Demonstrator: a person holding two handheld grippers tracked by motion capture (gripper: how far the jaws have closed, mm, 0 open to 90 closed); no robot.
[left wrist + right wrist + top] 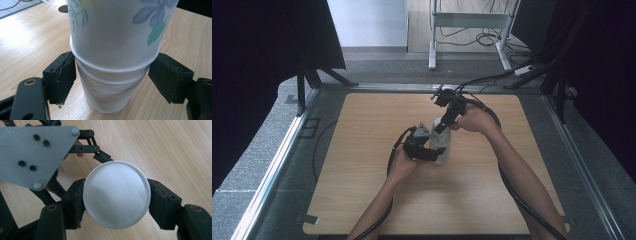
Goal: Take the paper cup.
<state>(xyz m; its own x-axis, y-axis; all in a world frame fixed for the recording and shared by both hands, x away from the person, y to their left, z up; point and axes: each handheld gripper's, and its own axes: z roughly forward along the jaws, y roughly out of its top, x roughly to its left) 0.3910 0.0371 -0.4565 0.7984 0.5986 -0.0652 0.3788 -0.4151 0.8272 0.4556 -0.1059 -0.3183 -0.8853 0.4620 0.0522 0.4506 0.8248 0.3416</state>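
Hands meet mid-table: right gripper (116, 202) from above clamps the top cup (116, 194), left gripper (112, 80) brackets the stack (110, 92) sideways.

- Wooden table (362, 165), light top, w/ a stack of white paper cups (443, 142) upside down near its centre.
- Left gripper (436, 154) comes in from the left, jaws at the stack's lower part; left hand (404, 165) behind it.
- Right gripper (441, 127) points down at the stack's top; right hand (474, 120) at the far side.
- Black cables (507, 190) trail along both forearms.
- Grey carpet (262, 145) round the table; white desk legs (432, 45) at the back.
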